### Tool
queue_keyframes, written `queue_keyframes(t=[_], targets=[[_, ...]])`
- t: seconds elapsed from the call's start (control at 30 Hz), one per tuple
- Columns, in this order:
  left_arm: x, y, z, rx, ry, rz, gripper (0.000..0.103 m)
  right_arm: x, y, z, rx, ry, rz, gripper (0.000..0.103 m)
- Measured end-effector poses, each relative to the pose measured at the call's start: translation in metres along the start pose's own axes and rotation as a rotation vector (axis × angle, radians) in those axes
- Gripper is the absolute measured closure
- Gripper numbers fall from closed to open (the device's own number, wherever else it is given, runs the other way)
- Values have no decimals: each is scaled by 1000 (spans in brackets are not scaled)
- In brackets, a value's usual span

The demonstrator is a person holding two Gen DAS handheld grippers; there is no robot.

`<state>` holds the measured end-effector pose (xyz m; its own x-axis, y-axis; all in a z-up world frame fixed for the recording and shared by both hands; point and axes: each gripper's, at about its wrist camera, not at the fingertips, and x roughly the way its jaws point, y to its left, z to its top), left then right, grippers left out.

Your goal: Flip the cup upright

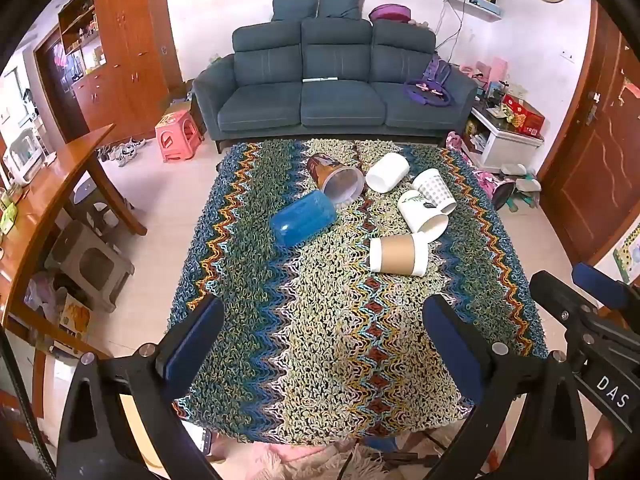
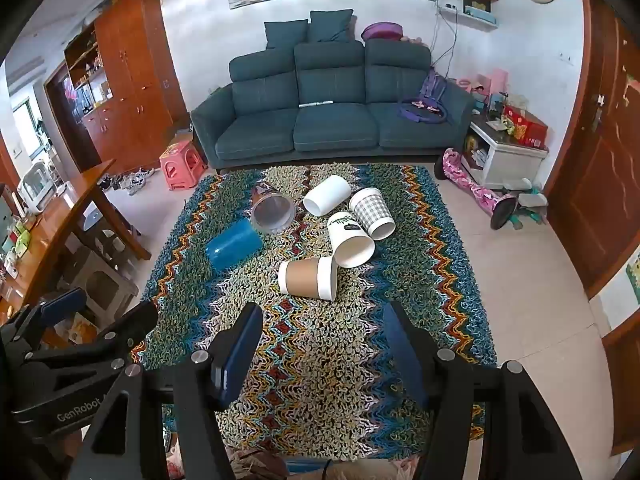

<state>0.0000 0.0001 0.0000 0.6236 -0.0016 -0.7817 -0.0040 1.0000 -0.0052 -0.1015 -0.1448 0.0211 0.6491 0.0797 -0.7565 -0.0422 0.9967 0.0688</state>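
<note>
Several cups lie on their sides on a zigzag woven cloth [image 1: 320,340] [image 2: 320,368]. Nearest is a white paper cup with a brown sleeve [image 1: 398,255] [image 2: 308,278]. Behind it lie a white cup with a leaf print [image 1: 422,211] [image 2: 350,240], a checked cup [image 1: 434,190] [image 2: 372,212], a plain white cup [image 1: 387,172] [image 2: 326,195], a brown printed cup [image 1: 334,178] [image 2: 272,208] and a blue cup [image 1: 302,224] [image 2: 234,246]. My left gripper [image 1: 324,344] is open above the cloth's near part. My right gripper [image 2: 324,352] is open just short of the sleeved cup. Neither holds anything.
A blue sofa [image 1: 336,84] stands beyond the cloth. A wooden table [image 1: 52,184] and grey stools [image 1: 90,264] are at the left, with a pink stool [image 1: 178,134] further back. A white cabinet [image 1: 504,140] and a wooden door [image 1: 596,168] are at the right. The right gripper's body [image 1: 592,320] shows at the left wrist view's edge.
</note>
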Motion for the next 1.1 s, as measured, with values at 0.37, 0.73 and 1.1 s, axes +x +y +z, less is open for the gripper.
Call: queue_keyframes(t=[0.37, 0.73, 1.1], targets=[[0, 0, 0, 0, 1, 1, 3, 0, 0, -1, 4, 0, 0, 39], [0, -1, 0, 3, 5, 0, 3, 4, -5, -1, 5, -4, -5, 39], [-1, -1, -1, 8, 16, -6, 3, 5, -3, -2, 9, -3, -6, 39]])
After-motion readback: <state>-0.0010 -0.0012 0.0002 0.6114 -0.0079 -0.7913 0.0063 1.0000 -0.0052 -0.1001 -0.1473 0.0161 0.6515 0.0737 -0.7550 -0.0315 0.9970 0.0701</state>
